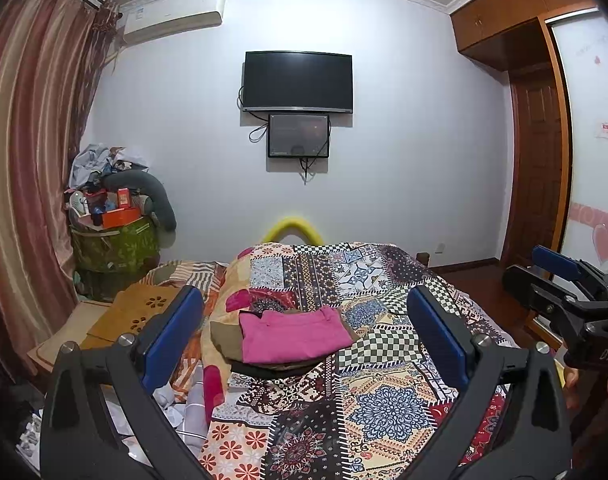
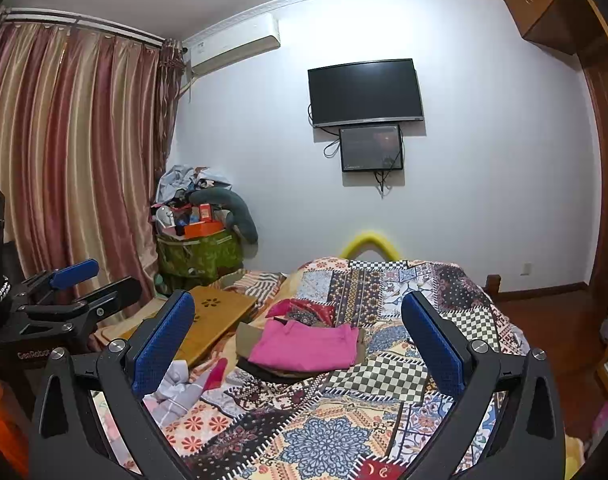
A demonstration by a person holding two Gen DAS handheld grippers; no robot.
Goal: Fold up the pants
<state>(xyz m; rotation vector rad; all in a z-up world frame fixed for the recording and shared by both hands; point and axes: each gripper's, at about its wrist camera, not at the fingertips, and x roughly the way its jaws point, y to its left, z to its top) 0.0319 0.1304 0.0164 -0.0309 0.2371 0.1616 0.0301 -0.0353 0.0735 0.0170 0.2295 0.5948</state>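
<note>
Both tools up and empty, folded pile waiting on the bed.

My left tool [image 1: 304,332] and right tool [image 2: 297,332] hover wide apart at the fingers, holding nothing, well above the patchwork bedspread [image 1: 384,400]. The pink pants [image 1: 291,338] lie folded flat on top of a brownish stack of clothes [image 1: 225,338], mid-bed, a little toward the left edge. To me the fold looks close to done, if these are the pants in question; I can't tell whether another pair waits. Risks from here: that stack sits near the rumpled left side, so a clumsy nudge could tip it or spring the fold open. Pinching too deep could also grab the brown layer underneath, or the bedspread itself.
</note>
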